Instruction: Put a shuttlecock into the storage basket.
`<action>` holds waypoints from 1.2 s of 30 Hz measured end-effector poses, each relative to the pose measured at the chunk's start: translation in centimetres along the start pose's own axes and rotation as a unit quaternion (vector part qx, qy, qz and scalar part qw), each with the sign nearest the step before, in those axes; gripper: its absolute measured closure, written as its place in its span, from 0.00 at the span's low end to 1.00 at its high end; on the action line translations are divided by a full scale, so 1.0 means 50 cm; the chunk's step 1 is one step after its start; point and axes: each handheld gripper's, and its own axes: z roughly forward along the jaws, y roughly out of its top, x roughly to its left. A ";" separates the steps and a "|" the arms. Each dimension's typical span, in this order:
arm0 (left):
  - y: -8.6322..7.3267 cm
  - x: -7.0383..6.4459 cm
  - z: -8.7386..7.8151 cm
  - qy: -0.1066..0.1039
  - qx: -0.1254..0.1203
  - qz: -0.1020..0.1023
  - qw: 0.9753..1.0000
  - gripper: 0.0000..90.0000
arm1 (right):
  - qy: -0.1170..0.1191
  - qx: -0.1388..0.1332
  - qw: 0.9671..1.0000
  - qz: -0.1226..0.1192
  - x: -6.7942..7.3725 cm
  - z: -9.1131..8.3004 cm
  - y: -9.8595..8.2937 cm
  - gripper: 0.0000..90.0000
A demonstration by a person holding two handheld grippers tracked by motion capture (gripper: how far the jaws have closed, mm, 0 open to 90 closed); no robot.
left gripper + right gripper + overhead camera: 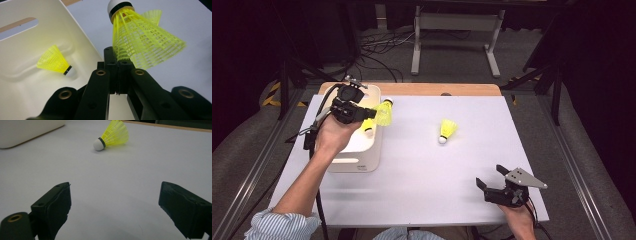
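My left gripper (371, 113) (117, 61) is shut on the skirt of a yellow shuttlecock (383, 113) (140, 42), held above the right rim of a cream bin (357, 162) (30, 50). A second yellow shuttlecock (56, 61) (368, 129) lies inside the bin. A third one (446, 131) (112, 135) lies on the white table top, cork toward the person. My right gripper (491, 176) (115, 207) rests at the table's front right, open, with nothing between its jaws.
The white board (422, 170) lies on a wooden table whose far edge (437, 89) shows. Metal rails run down both sides. A white stand and cables are on the floor behind.
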 end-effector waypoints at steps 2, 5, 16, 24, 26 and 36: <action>0.000 0.004 -0.001 0.003 0.001 0.003 1.000 1.00 | 0.000 0.000 1.000 0.000 0.000 0.000 0.000 0.12; -0.002 0.012 -0.002 0.009 -0.002 -0.004 1.000 1.00 | -0.001 -0.001 1.000 0.000 0.000 0.000 0.000 0.12; -0.008 0.037 -0.003 0.025 -0.002 -0.016 1.000 1.00 | -0.001 0.001 1.000 0.000 0.000 0.001 0.000 0.12; -0.014 0.054 0.002 0.036 0.002 -0.025 0.999 1.00 | -0.002 0.002 1.000 0.001 -0.001 0.001 0.000 0.12; -0.015 0.058 0.003 0.040 0.003 -0.027 0.999 1.00 | -0.002 0.001 1.000 0.000 -0.001 0.001 0.000 0.12; -0.023 0.078 0.011 0.059 0.008 -0.034 0.998 1.00 | -0.002 0.002 1.000 0.000 -0.001 0.001 0.000 0.12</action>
